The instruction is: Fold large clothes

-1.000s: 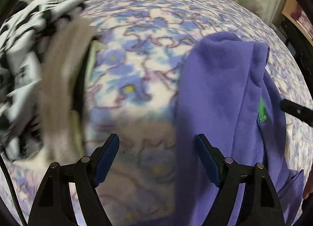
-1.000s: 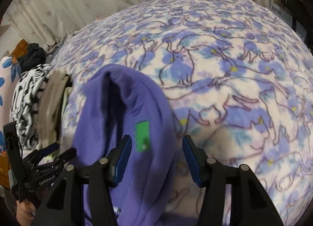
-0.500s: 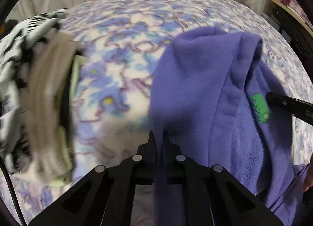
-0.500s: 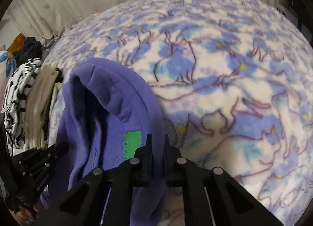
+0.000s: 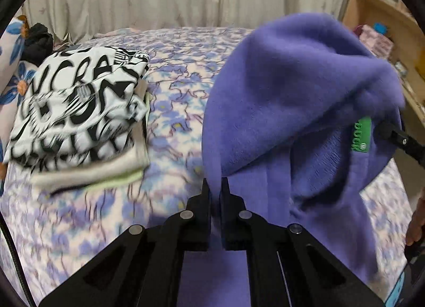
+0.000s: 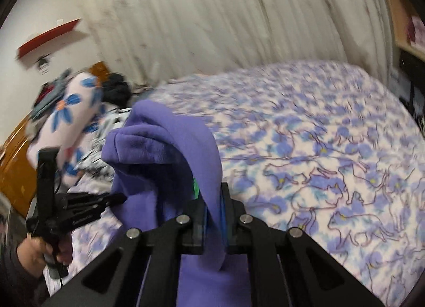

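Half a second ago the purple fleece garment (image 5: 287, 99) lay bunched on the bed (image 6: 332, 131); now it hangs lifted clear, filling the right of the left wrist view. The left tongs (image 5: 215, 187) are pressed together on one edge of it, and the right tongs (image 6: 213, 200) pinch another edge near the green label (image 5: 362, 134), probably so it can drop open and be laid flat for folding. At the left of the frame a folded black-and-white garment (image 5: 79, 105) sits atop a small stack on the bed.
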